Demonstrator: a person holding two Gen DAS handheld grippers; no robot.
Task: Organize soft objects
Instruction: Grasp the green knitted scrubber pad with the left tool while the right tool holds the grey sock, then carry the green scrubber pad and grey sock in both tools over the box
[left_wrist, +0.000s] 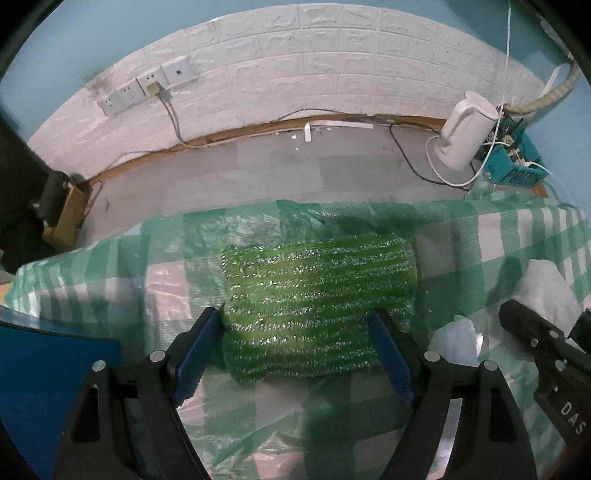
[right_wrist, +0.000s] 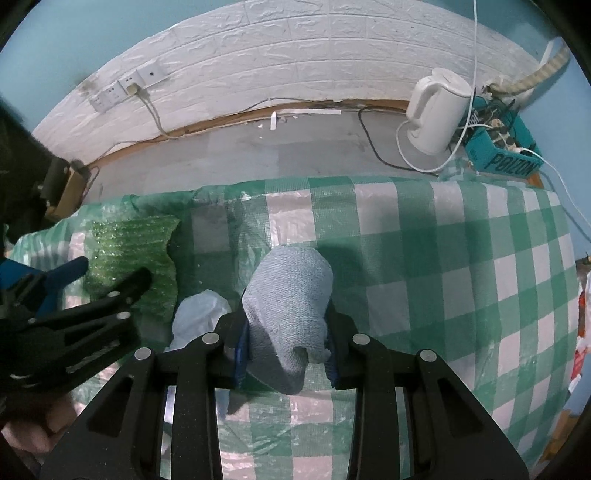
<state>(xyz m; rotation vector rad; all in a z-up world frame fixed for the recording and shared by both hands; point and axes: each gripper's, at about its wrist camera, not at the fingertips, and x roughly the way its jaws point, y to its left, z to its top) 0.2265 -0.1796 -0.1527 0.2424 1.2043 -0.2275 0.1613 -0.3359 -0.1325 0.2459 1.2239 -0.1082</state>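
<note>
On the green-checked tablecloth (right_wrist: 424, 240), the pale blue knitted cloth (right_wrist: 291, 314) sits pinched between the pads of the right gripper (right_wrist: 286, 354), clamped on its near end; only the right wrist view shows this grip. The left wrist view shows the green glittery scrub pad (left_wrist: 317, 306) lying flat between the spread fingers of the left gripper (left_wrist: 295, 354), jaws apart. A crumpled white plastic bag (right_wrist: 199, 314) lies between the two cloths, and a white kettle (right_wrist: 436, 110) stands on the floor beyond
</note>
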